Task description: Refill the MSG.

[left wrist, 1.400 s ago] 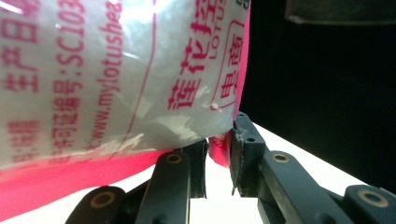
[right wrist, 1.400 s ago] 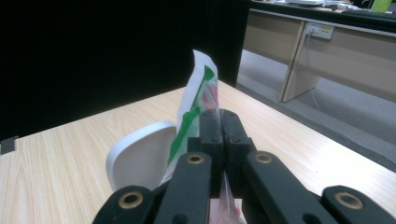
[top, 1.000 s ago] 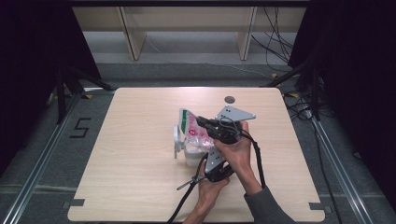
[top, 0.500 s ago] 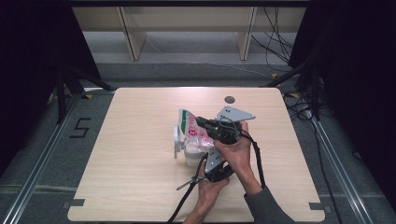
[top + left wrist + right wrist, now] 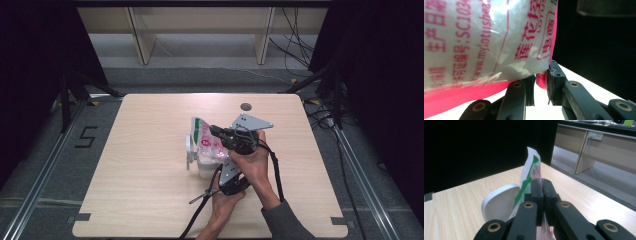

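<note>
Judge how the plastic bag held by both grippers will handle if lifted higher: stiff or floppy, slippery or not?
The plastic bag looks floppy: its film creases and bulges in the left gripper view, so it would probably sag between the two holds. The glossy highlights suggest a slick surface that might slip. The right gripper pinches a thin edge, and the left gripper a pink corner, so either hold could tear or slide.

In the left gripper view, the printed bag [image 5: 486, 42] ran off the top and left edges, its red lettering cut short. From above, the right hand-held gripper [image 5: 216, 131] and the person's hand hid much of the bag, and the white container [image 5: 206, 165] beneath it was too covered to identify, possibly a tub. Its white lid [image 5: 497, 205] stood partly behind the jaws.
</note>
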`<action>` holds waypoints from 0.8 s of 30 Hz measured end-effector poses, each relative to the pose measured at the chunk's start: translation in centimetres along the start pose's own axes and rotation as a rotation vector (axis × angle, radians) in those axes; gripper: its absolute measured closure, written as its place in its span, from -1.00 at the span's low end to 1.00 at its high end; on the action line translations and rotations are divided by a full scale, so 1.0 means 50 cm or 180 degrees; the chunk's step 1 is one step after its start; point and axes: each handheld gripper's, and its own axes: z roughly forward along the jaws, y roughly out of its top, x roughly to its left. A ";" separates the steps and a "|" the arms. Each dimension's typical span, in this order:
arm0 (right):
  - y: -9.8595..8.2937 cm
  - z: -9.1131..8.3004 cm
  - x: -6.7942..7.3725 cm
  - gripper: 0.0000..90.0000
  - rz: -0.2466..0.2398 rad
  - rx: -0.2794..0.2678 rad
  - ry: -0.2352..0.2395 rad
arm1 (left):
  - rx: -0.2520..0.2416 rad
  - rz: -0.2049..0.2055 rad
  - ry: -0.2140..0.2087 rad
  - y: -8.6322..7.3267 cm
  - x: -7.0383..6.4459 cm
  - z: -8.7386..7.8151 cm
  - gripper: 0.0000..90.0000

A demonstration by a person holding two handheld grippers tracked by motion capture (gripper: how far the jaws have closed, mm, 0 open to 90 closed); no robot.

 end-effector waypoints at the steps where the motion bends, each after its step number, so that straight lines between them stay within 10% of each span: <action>1: -0.001 0.001 0.000 1.00 0.0012 0.0003 -0.0009 | 0.0041 0.0000 0.0043 0.000 -0.001 -0.001 0.73; 24: -0.004 0.004 -0.003 1.00 -0.0011 0.0011 0.0026 | -0.0002 -0.0007 0.0013 -0.002 -0.001 0.001 0.72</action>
